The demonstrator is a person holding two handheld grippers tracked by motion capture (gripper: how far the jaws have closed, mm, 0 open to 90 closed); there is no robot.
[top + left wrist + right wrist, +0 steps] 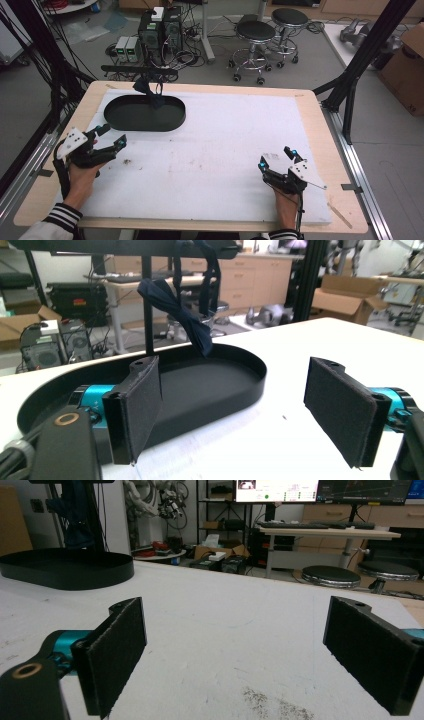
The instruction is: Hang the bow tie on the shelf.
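Resting low over the white padded table cover point(215, 150), the left gripper point(111, 138) and the right gripper point(276, 157) are both seen with jaws spread wide and nothing between them. A black oval plastic tray point(145, 113) is noted at the far left of the cover, just beyond the left gripper. A dark blue fabric strip point(177, 310) is observed hanging from a black stand point(147, 305), its lower end dipping over the tray.

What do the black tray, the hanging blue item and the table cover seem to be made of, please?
Tray: probably matte plastic; smooth, even, thin-walled.
Blue item: dark fabric; soft folds, drooping.
Cover: white, possibly foam or felt; dull, lightly smudged.
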